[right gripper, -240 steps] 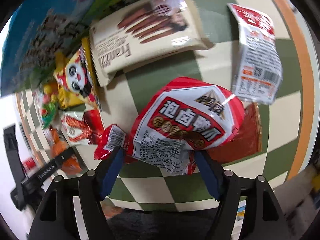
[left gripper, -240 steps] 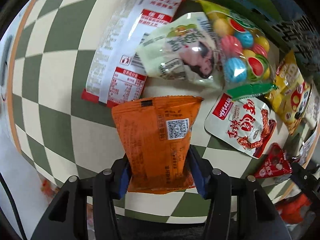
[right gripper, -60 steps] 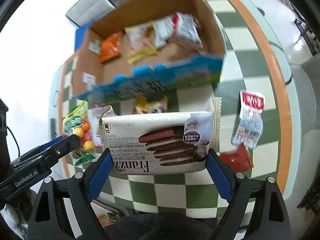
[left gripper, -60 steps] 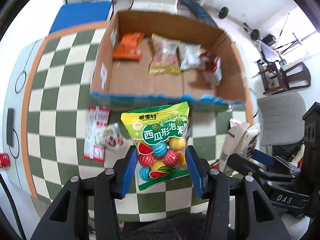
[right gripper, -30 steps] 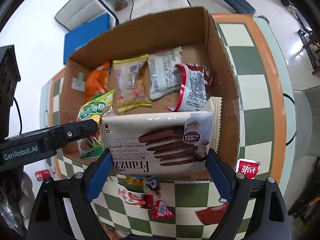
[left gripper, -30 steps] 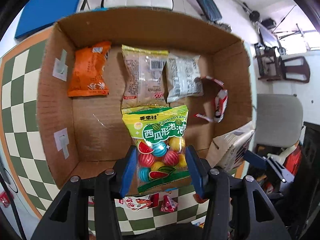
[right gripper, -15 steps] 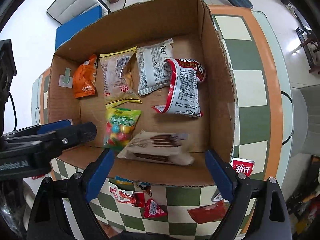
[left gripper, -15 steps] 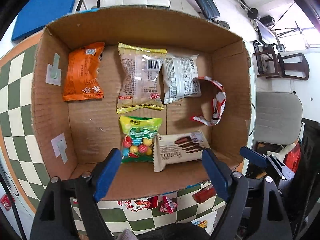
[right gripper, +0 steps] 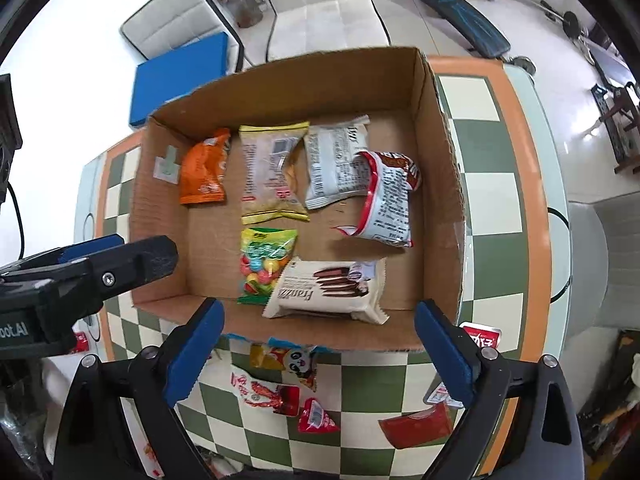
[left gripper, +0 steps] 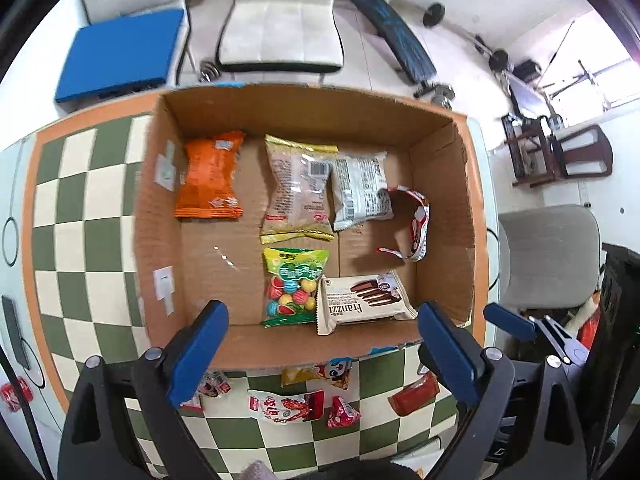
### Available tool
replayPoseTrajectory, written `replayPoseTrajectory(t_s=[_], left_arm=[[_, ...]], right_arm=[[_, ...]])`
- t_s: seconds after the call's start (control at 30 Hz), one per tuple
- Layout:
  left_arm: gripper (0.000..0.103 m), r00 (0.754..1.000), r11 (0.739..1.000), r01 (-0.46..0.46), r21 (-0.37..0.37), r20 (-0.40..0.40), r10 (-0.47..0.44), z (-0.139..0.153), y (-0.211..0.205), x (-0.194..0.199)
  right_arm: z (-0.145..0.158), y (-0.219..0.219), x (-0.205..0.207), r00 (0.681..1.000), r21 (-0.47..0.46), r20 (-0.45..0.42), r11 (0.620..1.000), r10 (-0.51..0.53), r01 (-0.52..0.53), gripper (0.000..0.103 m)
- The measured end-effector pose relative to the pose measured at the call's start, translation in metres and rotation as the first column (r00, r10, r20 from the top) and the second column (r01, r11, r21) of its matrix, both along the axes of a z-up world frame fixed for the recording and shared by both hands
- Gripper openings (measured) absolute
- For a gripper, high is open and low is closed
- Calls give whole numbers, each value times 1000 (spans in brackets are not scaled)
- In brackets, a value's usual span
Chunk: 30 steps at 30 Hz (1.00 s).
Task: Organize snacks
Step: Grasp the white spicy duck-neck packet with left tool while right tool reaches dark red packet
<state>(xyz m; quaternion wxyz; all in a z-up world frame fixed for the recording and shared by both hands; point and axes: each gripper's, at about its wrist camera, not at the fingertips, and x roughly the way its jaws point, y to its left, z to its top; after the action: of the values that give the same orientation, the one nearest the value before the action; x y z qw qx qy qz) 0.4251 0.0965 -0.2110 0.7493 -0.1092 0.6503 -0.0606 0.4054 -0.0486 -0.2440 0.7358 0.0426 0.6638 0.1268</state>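
An open cardboard box (left gripper: 312, 346) (right gripper: 440, 136) sits on the checkered table. In it lie an orange packet (left gripper: 210, 176), a yellow packet (left gripper: 298, 190), a grey packet (left gripper: 360, 190), a red-and-white packet (right gripper: 388, 200), a gumball candy bag (left gripper: 292, 284) (right gripper: 264, 260) and a Franzzi cookie pack (left gripper: 362, 300) (right gripper: 328, 290). My left gripper (left gripper: 320, 344) is open and empty above the box's near wall. My right gripper (right gripper: 320, 344) is open and empty too. Loose snacks lie on the table in front of the box: a panda packet (right gripper: 288, 360), a white-and-red shrimp packet (left gripper: 286, 404), a small red triangle packet (right gripper: 316, 420) and a red sachet (right gripper: 416, 426).
The left gripper's arm (right gripper: 80, 276) shows at the left in the right wrist view; the right gripper (left gripper: 532, 328) shows at the right in the left wrist view. Chairs (left gripper: 280, 20), a blue pad (left gripper: 120, 52) and a weight bench (left gripper: 392, 48) stand beyond the table.
Both grippers opened and dropped the candy bag and the cookie pack into the box. Since then they have pulled back and up a little, staying open.
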Motion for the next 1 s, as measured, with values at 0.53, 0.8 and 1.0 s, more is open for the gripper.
replayPoseTrajectory(t_s=[0.53,0.8,1.0], left_arm=[[97,955,985,-171,1,-245,166,-107,27,-159],[97,816,895,-426,-131,-482,318,-187,43,-170],[94,705,797,-586,-147,-578,411,-218,53,-161]], right_arm=[[-64,-116,-127,904,73,-210,916,-373,395,98],[-135,-165,-171,792,-8,-310,834,-526,551,98],[-151,-172,-177,768,-44,-292,810,-570,585,96]])
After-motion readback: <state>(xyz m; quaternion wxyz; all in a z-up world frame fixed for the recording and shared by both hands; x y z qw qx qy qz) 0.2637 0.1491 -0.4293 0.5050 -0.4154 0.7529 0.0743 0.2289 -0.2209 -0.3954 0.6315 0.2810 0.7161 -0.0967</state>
